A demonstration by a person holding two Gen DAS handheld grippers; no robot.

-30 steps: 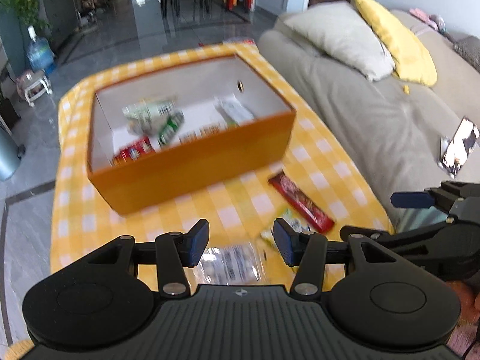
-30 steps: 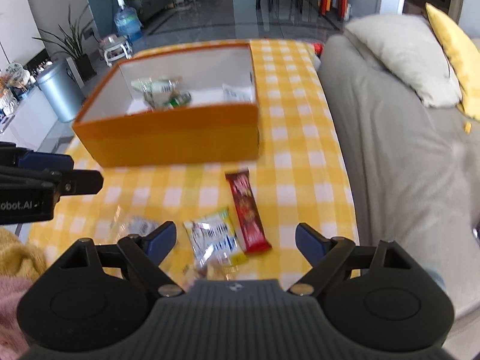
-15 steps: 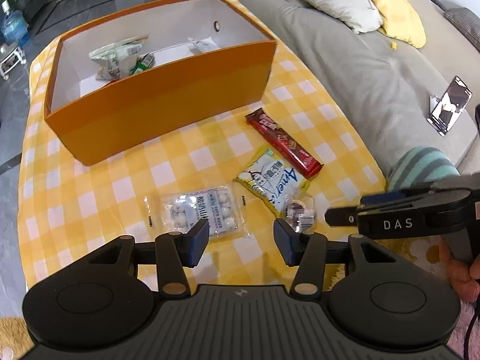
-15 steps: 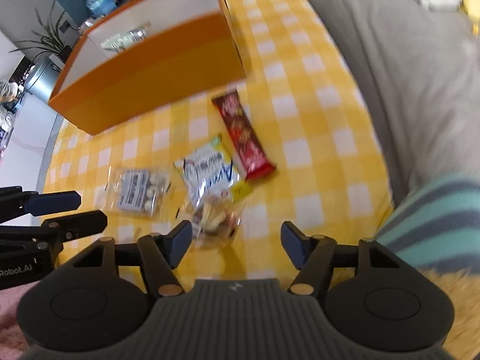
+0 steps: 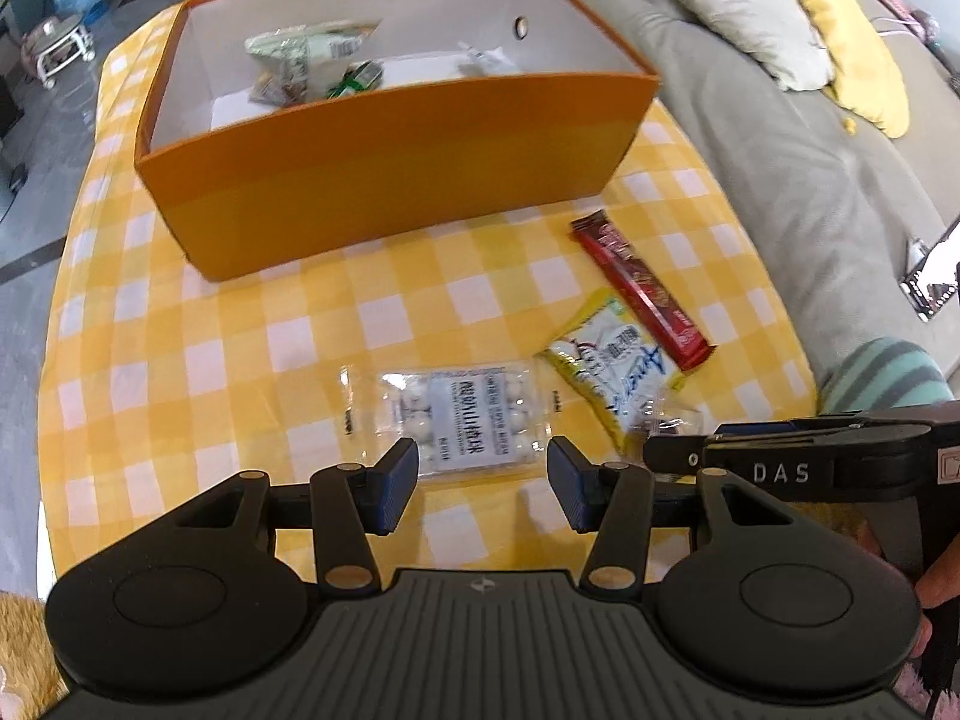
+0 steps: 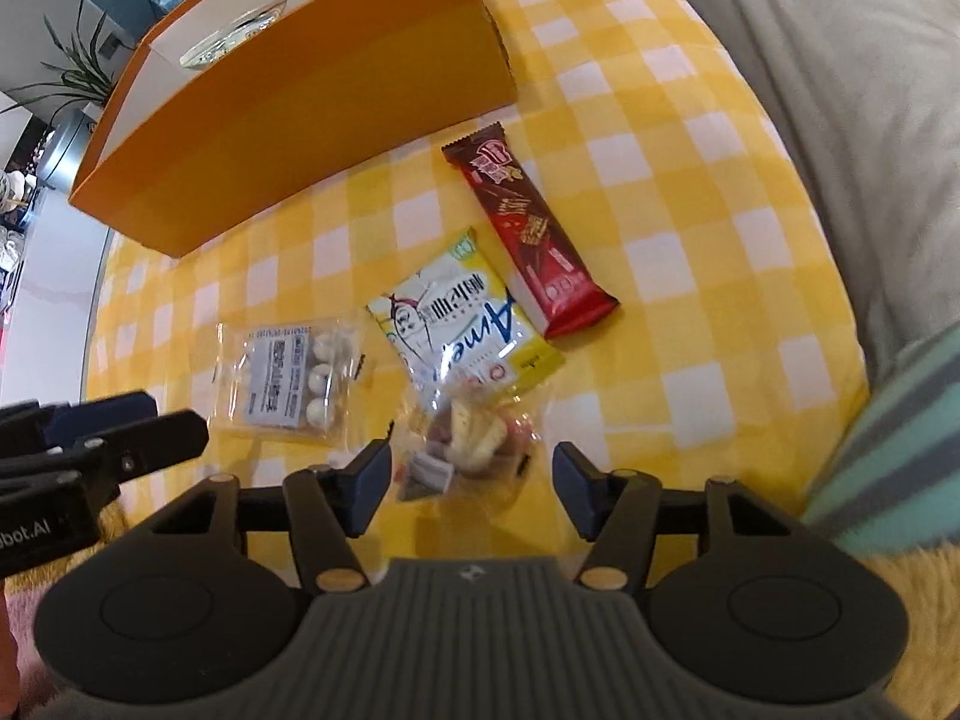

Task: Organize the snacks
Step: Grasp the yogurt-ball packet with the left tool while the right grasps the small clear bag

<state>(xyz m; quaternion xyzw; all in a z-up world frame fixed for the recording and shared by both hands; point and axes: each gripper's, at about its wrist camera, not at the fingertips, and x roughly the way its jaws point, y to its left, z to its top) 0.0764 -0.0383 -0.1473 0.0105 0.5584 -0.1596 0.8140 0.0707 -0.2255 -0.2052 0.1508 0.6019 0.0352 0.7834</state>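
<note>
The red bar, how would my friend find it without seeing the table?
Find the big orange box on the yellow checked cloth. In front of it lie four snack packets; the red bar is the one nearest the grey sofa. It alone is long, thin and dark red, beside a white-and-yellow bag.

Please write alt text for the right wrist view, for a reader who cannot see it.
The right gripper hangs open just above a clear packet of mixed snacks on a yellow checked tablecloth. Beyond it lie a yellow-white snack bag, a red chocolate bar, a clear packet of white balls and an orange box.
</note>
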